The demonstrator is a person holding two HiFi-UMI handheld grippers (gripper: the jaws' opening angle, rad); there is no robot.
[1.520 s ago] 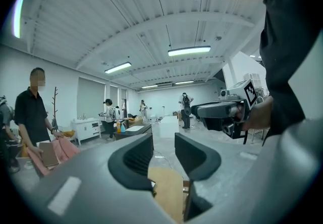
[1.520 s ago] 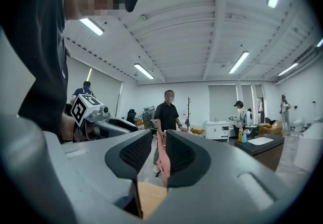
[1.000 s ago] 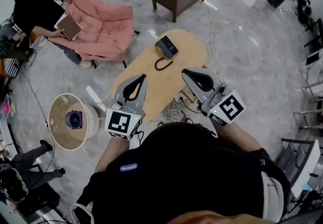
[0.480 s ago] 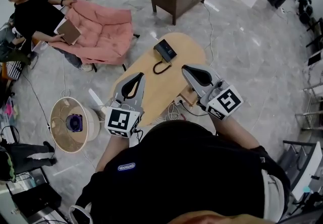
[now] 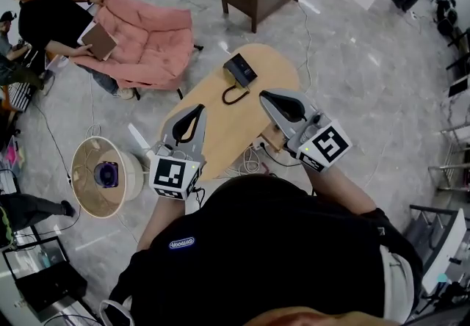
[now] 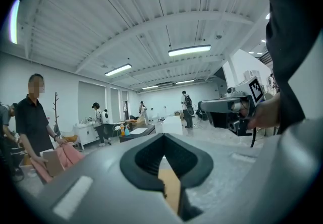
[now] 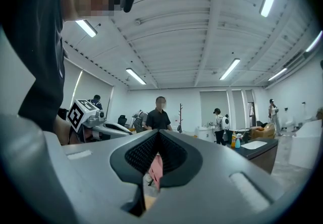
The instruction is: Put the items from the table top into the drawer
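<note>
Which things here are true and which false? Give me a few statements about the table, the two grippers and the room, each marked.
1. A black device with a cable lies on the wooden table. True.
2. The right gripper holds the black device. False: it is shut on nothing and sits apart from the device.
3. The left gripper is shut and empty too. True.
4. The table is square. False: it is a long oval.
5. The round beige appliance stands on the table. False: it stands on the floor, to the table's left in the head view.
</note>
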